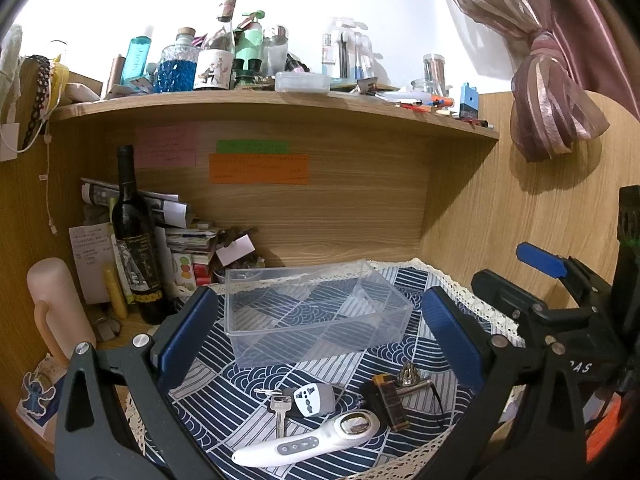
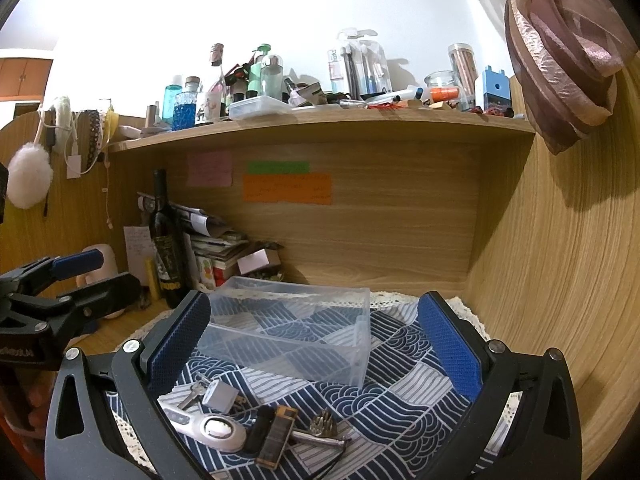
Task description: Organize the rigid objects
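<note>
Clear plastic box (image 1: 316, 312) on patterned cloth (image 1: 224, 396)

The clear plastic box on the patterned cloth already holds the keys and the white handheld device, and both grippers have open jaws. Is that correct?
Not quite. The clear plastic box is empty: the left wrist view shows the keys and the white handheld device lying on the patterned cloth in front of it. The left gripper and right gripper do have open jaws.

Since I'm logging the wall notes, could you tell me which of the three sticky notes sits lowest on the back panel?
The orange note: it is the widest, directly under the green note, lower than the pink note at left.
</note>
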Tool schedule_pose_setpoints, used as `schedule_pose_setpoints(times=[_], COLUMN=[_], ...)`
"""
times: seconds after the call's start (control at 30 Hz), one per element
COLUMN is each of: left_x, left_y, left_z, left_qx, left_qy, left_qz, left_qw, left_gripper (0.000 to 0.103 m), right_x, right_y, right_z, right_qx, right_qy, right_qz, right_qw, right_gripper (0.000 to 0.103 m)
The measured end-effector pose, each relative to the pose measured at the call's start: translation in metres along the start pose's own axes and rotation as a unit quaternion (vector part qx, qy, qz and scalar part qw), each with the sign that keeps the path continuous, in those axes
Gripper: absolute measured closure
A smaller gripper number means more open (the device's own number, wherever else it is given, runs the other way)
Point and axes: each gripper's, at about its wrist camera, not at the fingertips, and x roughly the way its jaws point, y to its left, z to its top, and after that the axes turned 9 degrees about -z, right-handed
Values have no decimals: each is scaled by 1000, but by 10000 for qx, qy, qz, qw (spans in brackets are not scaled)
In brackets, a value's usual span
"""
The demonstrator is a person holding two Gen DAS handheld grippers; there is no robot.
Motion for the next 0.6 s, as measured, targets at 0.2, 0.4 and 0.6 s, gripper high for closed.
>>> schedule_pose_setpoints(times=[0.2, 0.4, 0.6], left_x=[12, 36, 57], left_y=[6, 6, 9], left_z=[-9, -39, -78], left_qx=[-177, -257, -615], left_qy=[385, 1035, 1627], left_qz=[-223, -275, -232], left_qw=[9989, 9939, 9845], left_gripper=[20, 37, 39], right_x=[10, 26, 42], right_y=[-5, -7, -7], right_z=[-10, -30, -59], right_qx=[17, -14, -98], right_qy=[218, 769, 1353], right_qz=[-38, 167, 236], right_qw=[9998, 9969, 9905], right_gripper=[9, 32, 46])
